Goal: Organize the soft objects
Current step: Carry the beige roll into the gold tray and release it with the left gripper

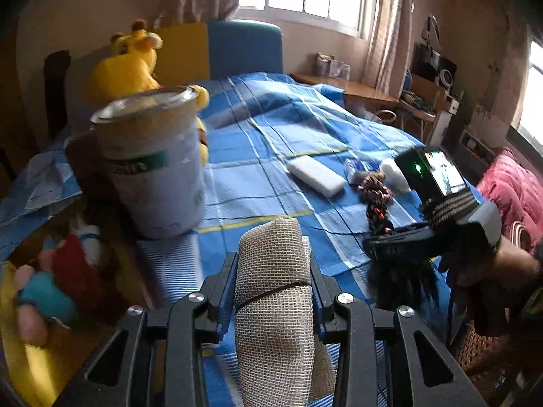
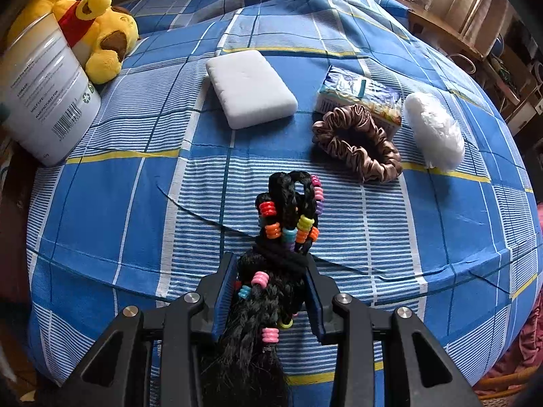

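My left gripper is shut on a beige mesh cloth roll tied with a black band, held upright above the blue checked bed. My right gripper is shut on a black braided hairpiece with coloured beads, just over the bedspread near its front edge. On the bed lie a white foam block, a brown scrunchie, a tissue pack and a white fluffy roll. A yellow plush bear lies at the far left.
A tall tin can stands at the bed's left edge. Below it, a yellow-rimmed container holds several soft toys. A wooden side table stands beyond the bed, and pink bedding on a wicker chair is at right.
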The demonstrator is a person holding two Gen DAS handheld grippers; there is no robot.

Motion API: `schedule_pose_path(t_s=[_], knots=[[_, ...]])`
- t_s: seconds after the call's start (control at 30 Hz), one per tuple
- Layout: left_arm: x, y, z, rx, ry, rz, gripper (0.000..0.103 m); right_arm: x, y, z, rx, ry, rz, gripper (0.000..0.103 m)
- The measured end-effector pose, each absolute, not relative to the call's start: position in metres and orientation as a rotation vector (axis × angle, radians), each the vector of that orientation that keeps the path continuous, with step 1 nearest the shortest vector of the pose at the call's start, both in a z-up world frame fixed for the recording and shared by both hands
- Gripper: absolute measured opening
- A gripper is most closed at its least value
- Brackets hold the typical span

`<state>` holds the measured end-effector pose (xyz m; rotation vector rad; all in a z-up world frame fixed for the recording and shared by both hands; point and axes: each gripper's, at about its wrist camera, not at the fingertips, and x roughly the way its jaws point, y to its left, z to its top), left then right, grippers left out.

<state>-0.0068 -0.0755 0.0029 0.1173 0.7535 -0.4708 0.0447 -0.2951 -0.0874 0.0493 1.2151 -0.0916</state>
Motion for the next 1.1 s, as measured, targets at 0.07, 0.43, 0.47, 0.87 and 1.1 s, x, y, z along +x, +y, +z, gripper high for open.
schedule_pose_path(t_s=[0.07,0.43,0.47,0.87,1.1], knots=[[-0.007,-0.067,0.007,0.108,0.751,-0.453,0.037,0.045,-0.294,-0.088,0.046,1.214,-0.092,0.038],[-0.003,-0.018,0.013,0.049,0.744,-0.326,0.038,0.043,-0.292,-0.087,0.013,1.205,-0.091,0.038],[-0.002,-0.011,0.012,0.044,0.747,-0.311,0.038,0.043,-0.291,-0.087,0.01,1.204,-0.091,0.038],[0.005,0.057,0.001,-0.016,0.773,-0.126,0.038,0.041,-0.29,-0.086,-0.006,1.201,-0.093,0.038],[0.007,0.091,-0.011,-0.043,0.799,-0.034,0.038,0.041,-0.29,-0.086,-0.012,1.2,-0.094,0.037]])
